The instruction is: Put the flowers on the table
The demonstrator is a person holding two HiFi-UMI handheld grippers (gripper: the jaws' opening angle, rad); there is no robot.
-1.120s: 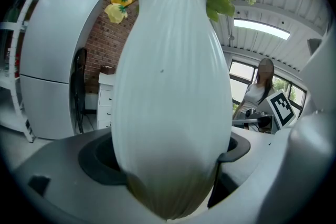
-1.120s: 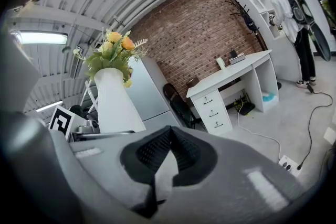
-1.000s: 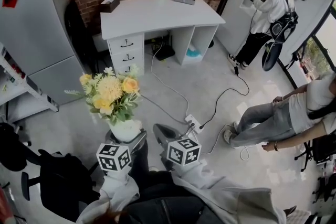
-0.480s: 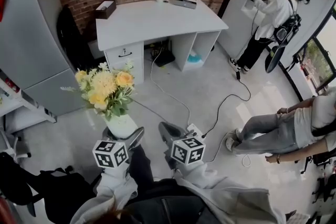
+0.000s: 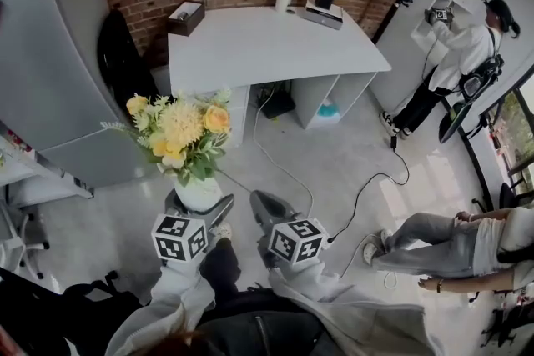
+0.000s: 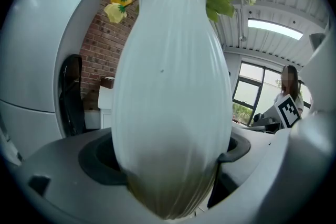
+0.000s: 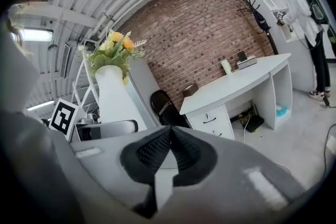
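A ribbed white ceramic vase [image 5: 198,193] of yellow flowers [image 5: 181,129] is gripped by the left gripper [image 5: 200,209]; the right gripper [image 5: 264,210] is closed, empty.

The left claw [image 5: 198,206] and right claw [image 5: 260,204] were smooth pale grey shells. Each carried a white cube [image 5: 180,238] printed with black square markers. Black ribbed pads [image 7: 152,152] lined the right claw's jaws. The person wore light grey sleeves [image 5: 178,306] over dark clothing [image 5: 250,333].
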